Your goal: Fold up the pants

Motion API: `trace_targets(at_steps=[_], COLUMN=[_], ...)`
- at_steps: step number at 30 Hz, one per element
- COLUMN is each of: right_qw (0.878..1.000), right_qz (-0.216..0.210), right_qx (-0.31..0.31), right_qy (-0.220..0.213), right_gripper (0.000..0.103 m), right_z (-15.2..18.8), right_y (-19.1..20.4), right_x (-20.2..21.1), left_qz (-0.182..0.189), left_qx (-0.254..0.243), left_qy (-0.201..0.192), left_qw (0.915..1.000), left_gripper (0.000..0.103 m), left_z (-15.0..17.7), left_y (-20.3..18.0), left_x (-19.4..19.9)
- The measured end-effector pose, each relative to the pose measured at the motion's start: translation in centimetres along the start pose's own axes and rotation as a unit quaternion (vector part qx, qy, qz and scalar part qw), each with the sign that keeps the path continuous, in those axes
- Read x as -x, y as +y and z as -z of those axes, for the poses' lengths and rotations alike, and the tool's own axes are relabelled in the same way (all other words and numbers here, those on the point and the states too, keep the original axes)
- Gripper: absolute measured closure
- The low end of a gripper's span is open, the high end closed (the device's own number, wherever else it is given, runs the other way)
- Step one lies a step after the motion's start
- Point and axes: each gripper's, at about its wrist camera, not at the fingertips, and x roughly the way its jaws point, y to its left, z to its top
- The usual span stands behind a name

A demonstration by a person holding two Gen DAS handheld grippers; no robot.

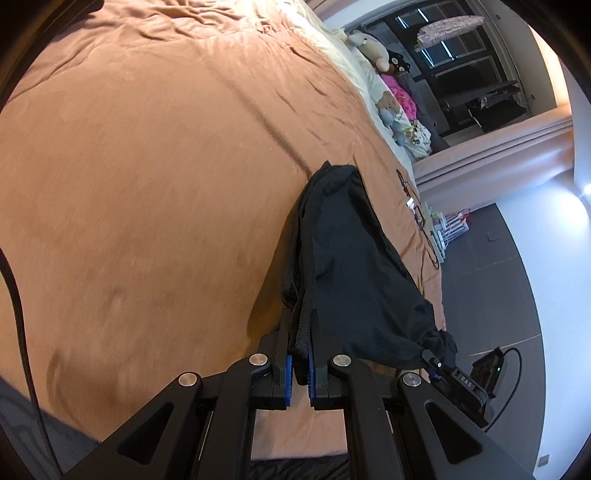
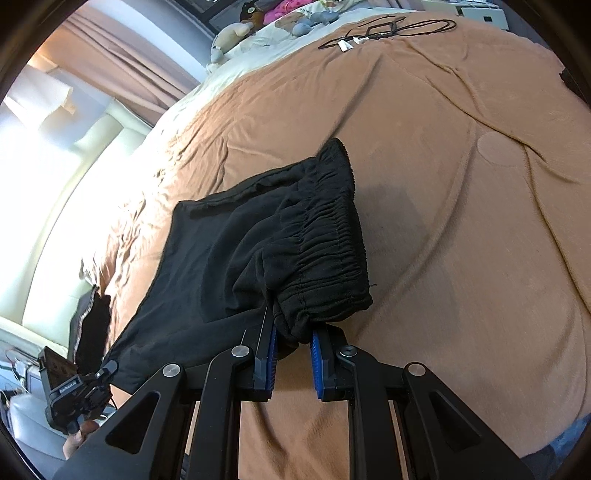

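Black pants are held up just above the brown bedspread, stretched betw. both grippers, near the bed's foot edge. The left gripper is clamped on a bunched black edge of the fabric, blue pads nearly meeting. The right gripper is closed on the gathered elastic waistband at its corner. Plush toys are seen at the headboard end, w/ a black cable lying on the bedspread near the far edge.
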Motion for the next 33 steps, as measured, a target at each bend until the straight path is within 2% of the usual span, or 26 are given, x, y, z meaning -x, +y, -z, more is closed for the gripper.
trace_targets(at_steps=[4,8,9,11,12,13,14,15,17,22,28,33], right_qw=[1.0,0.999,0.999,0.998,0.998,0.998,0.997,0.997,0.996,0.994,0.993,0.992], right_qz=[0.012,0.037,0.042,0.054,0.058,0.061,0.064,0.066,0.065,0.056,0.041,0.028], right_qx=[0.006,0.006,0.01,0.023,0.027,0.031,0.036,0.043,0.055,0.078,0.104,0.119], right_qy=[0.007,0.019,0.017,0.009,0.006,0.0,-0.01,-0.019,-0.036,-0.045,-0.029,-0.005], right_gripper=[0.09,0.081,0.08,0.07,0.066,0.058,0.052,0.05,0.049,0.049,0.049,0.059], right_z=[0.3,0.8,0.9,1.1,1.3,1.4,1.5,1.7,1.9,2.5,3.1,2.8], right_y=[0.2,0.3,0.5,1.1,1.5,1.9,2.3,2.8,3.8,6.3,8.6,10.1], right_x=[-0.1,-0.4,-0.3,0.6,0.9,1.4,2.0,2.6,3.8,4.5,2.3,-0.4], left_qz=[0.005,-0.012,-0.013,-0.016,-0.016,-0.013,-0.011,-0.008,-0.002,0.001,0.011,0.014], left_qx=[0.011,0.004,0.001,-0.008,-0.01,-0.011,-0.013,-0.015,-0.013,-0.015,-0.021,-0.015], left_qy=[0.008,0.018,0.017,0.013,0.009,0.005,0.002,0.003,0.012,0.025,0.042,0.055], left_qw=[0.9999,0.9998,0.9998,0.9998,0.9998,0.9998,0.9999,0.9999,0.9998,0.9996,0.9988,0.9983], left_gripper=[0.097,0.093,0.088,0.068,0.049,0.041,0.04,0.04,0.04,0.04,0.04,0.04], left_z=[0.1,-0.1,-0.2,-0.4,-0.7,-0.8,-1.0,-1.2,-1.6,-2.4,-2.8,-3.0], left_y=[0.6,1.0,1.2,1.2,1.2,1.3,1.4,1.4,1.7,2.2,2.2,2.2], left_x=[-0.4,-1.1,-1.0,-0.9,-0.9,-0.8,-0.8,-1.0,-1.5,-2.4,-3.5,-4.7])
